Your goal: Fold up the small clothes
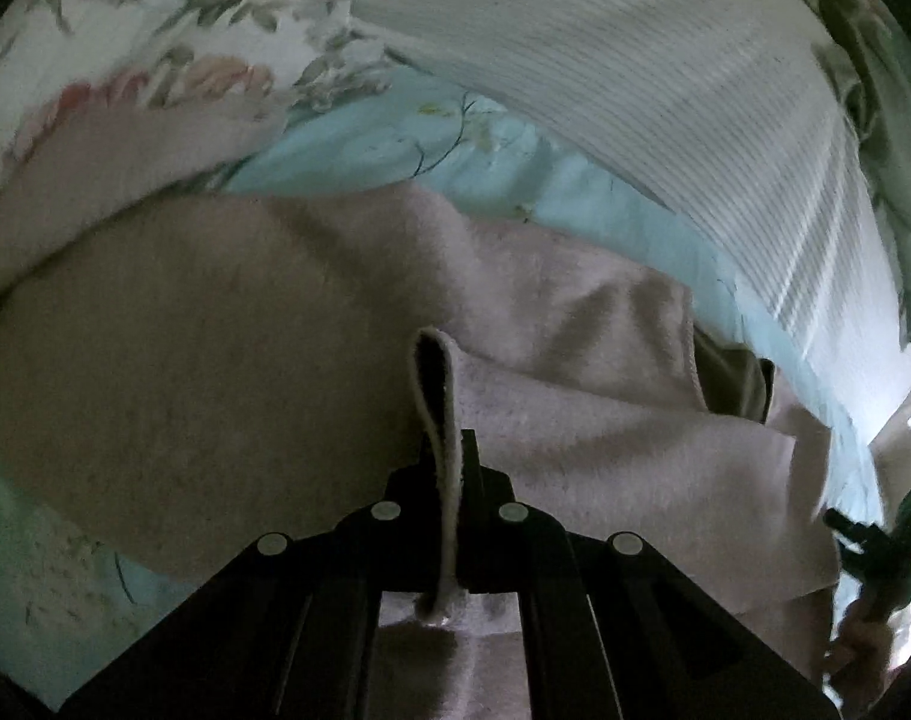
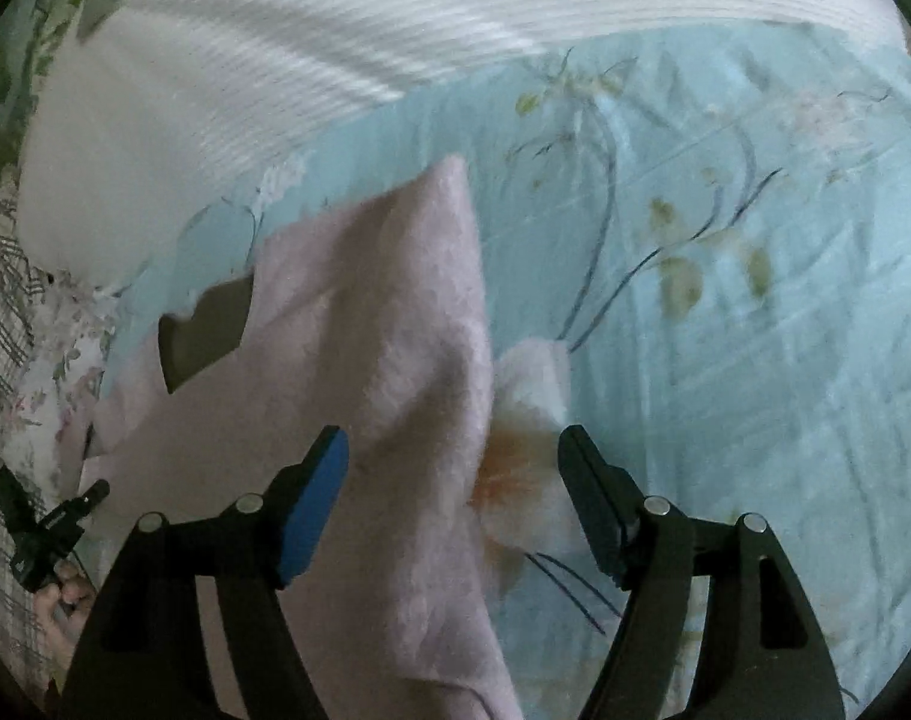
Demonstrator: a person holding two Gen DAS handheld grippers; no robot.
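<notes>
Item: pink fleecy garment (image 2: 389, 360), lying on a pale blue floral bedsheet (image 2: 725, 312); in the right wrist view it runs from centre down to 6 o'clock.
Left gripper (image 1: 449, 468): jaws closed narrow on a hemmed edge of the garment (image 1: 437, 396), which loops up between them at centre.
Right gripper (image 2: 452, 480): jaws wide apart, straddling the garment's right edge; contact cannot be told.
White ribbed cloth (image 2: 335, 48): at 12 o'clock, beyond the garment.
Floral pillow (image 1: 155, 60): at 10 o'clock in the left wrist view.
</notes>
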